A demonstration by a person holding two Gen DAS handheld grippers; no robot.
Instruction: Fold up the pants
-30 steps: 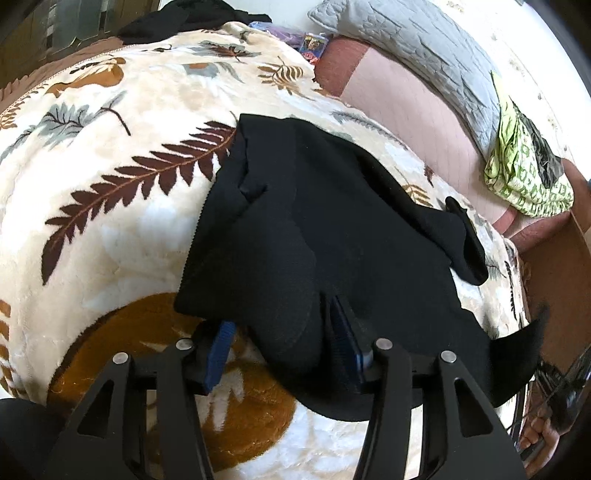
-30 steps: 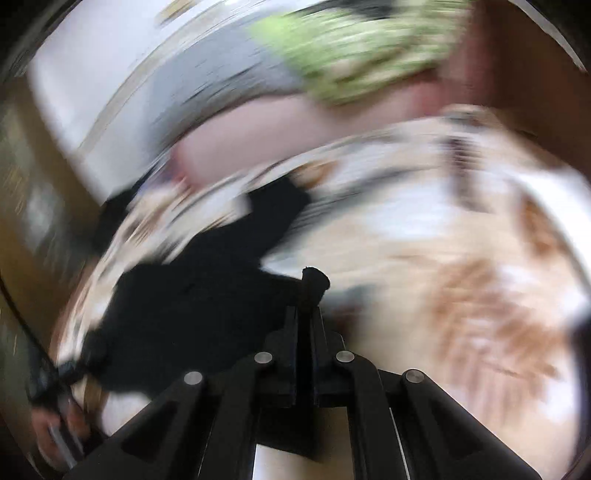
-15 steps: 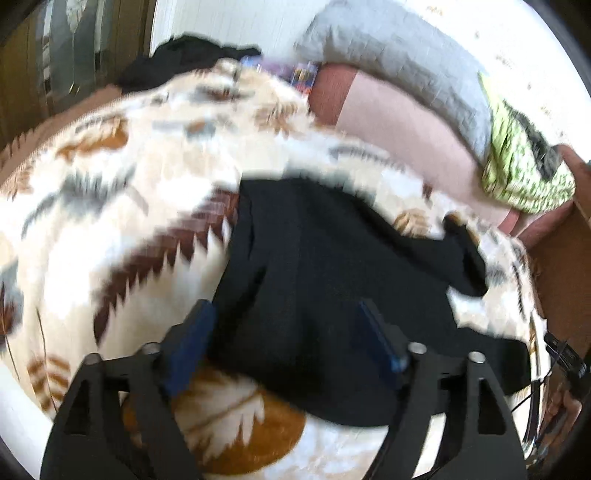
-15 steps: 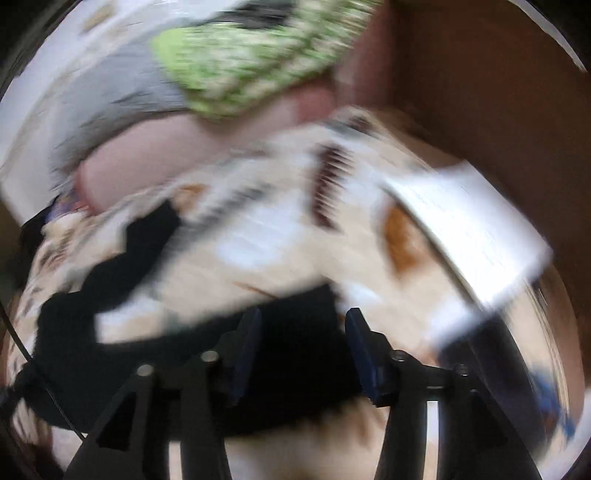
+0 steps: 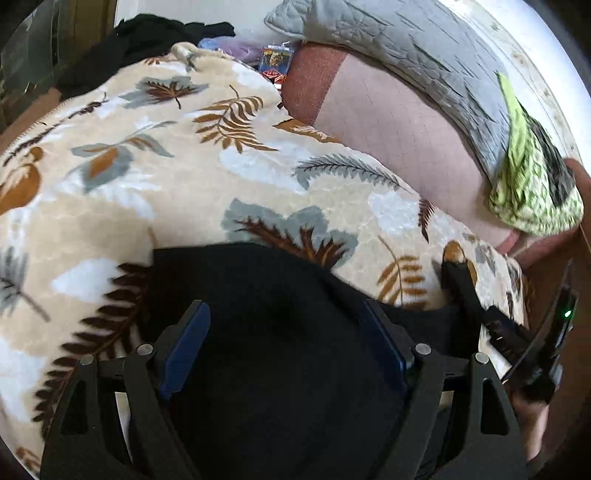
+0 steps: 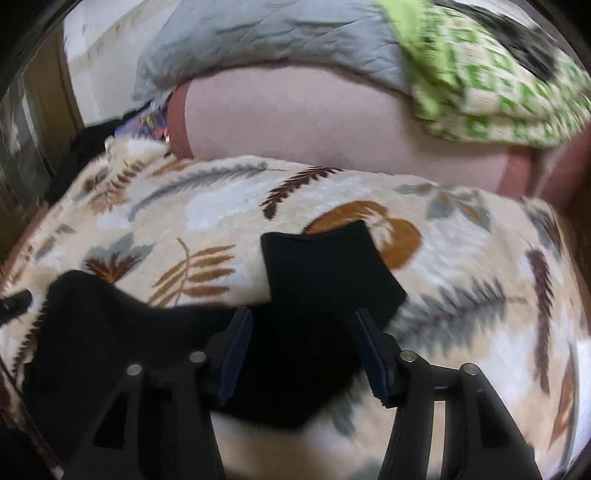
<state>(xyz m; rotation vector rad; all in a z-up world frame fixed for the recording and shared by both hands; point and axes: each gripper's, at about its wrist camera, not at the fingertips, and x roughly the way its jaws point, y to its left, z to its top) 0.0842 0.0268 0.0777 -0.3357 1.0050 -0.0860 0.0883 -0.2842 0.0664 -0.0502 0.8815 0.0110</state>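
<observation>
The black pants (image 5: pixel 280 295) lie bunched on the leaf-print blanket (image 5: pixel 184 177). My left gripper (image 5: pixel 284 332) hovers over their near part, wide open, and its blue pads (image 5: pixel 184 347) touch no cloth. In the right wrist view a folded end of the pants (image 6: pixel 321 266) juts toward the pillows. My right gripper (image 6: pixel 304 343) stands over that end with its jaws opening; cloth lies under the gap, but the pads (image 6: pixel 373 354) do not press it. The right gripper's finger (image 5: pixel 461 284) and a hand (image 5: pixel 532 424) show at the right edge of the left wrist view.
Behind the blanket lie a pink bolster (image 5: pixel 399 136), a grey quilted pillow (image 5: pixel 406 48) and a green patterned cloth (image 5: pixel 532 199). A dark clothes heap (image 5: pixel 147 33) and small colourful packets (image 5: pixel 273 62) sit at the back left. Brown wood (image 5: pixel 554 273) borders the right.
Both grippers were shut on the pants a second ago and have let go and opened. Both have swung across the bed, and the pants now lie lower in each view.
</observation>
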